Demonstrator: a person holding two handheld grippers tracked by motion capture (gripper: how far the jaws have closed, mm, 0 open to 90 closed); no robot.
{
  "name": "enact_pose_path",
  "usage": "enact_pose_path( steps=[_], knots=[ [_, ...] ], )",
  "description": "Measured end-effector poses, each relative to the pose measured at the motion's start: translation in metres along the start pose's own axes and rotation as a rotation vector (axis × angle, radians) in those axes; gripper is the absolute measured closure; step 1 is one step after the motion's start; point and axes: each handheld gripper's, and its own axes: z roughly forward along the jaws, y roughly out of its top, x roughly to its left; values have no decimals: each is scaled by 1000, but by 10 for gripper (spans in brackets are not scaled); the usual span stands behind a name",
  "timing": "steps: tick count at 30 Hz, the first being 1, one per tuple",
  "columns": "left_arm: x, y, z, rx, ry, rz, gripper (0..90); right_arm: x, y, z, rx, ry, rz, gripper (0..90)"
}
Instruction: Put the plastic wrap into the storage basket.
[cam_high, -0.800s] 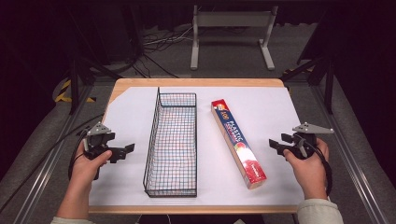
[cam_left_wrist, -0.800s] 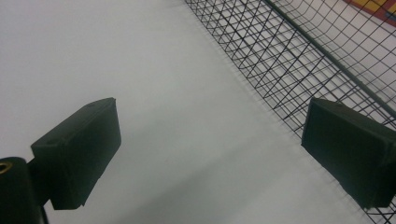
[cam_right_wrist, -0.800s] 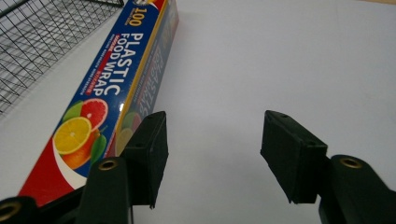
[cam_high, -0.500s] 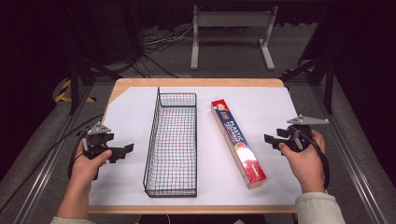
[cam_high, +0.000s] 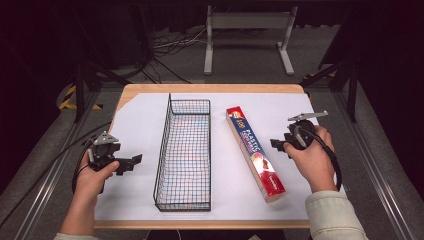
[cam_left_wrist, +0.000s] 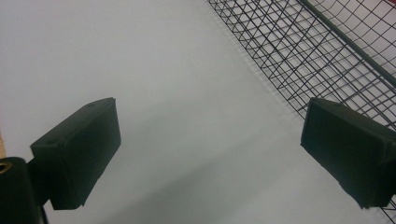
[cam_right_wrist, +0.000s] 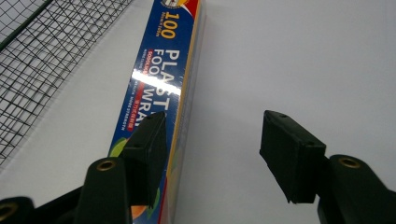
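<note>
High view: since a moment ago the right hand (cam_high: 312, 157) has travelled farther from the person and leftward. That has brought the right gripper (cam_high: 276, 145) from the right margin of the white paper-covered table (cam_high: 135, 120) to just beside the long blue-and-red cardboard box of plastic food wrap (cam_high: 255, 152). The box lies flat, right of the black wire-mesh basket (cam_high: 165, 145) and running lengthwise from far to near. I judge this to be the start of a reach for the box, probably to load it into the basket. The left hand (cam_high: 95, 172) has stayed put near the left edge, and the left gripper (cam_high: 131, 161) points right toward the basket, clear of it. Both forearms come in low, with the wrists roughly level.

Left gripper view: the left gripper (cam_left_wrist: 210, 140) has its tongs spread wide over bare white paper, holding nothing. The basket's mesh wall (cam_left_wrist: 327, 51) is beyond its right jaw.

Right gripper view: the right gripper (cam_right_wrist: 215, 144) is tilted down at the table, its tongs apart and empty. Its left jaw hangs over the printed top of the box (cam_right_wrist: 159, 79) and the other over bare paper, so the jaws do not yet straddle the box. The basket (cam_right_wrist: 37, 56) is at far left.
</note>
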Motion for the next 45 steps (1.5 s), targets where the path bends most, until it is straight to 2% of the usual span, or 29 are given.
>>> enact_pose_path(
  steps=[5, 9, 13, 17, 19, 24, 30, 37, 45],
  knots=[
    [2, -3, -3, -7, 8, -3, 54, 7, 8, 4, 17, 8, 4, 416],
    [4, -4, -2, -1, 14, -12, 55, 11, 11, 7, 27, 22, 27, 412],
    [3, -3, -2, -3, 11, -5, 55, 14, 15, 11, 53, 14, 24, 405],
    [3, -2, 0, 1, 9, -1, 54, 19, 17, 17, 79, 29, 53, 390],
    [3, -2, 2, 3, 11, 0, 54, 21, 17, 20, 74, 23, 69, 370],
    [5, -4, 4, 13, 11, -11, 53, 27, 15, 30, 88, 28, 58, 346],
    [5, -3, 3, 7, 16, -7, 54, 33, 11, 41, 104, 34, 71, 336],
    [5, -3, 2, 9, 7, -12, 47, 41, 11, 52, 145, 36, 40, 331],
    [6, -3, 2, 9, -1, -17, 42, 48, 10, 67, 191, 17, 9, 299]
  ],
)
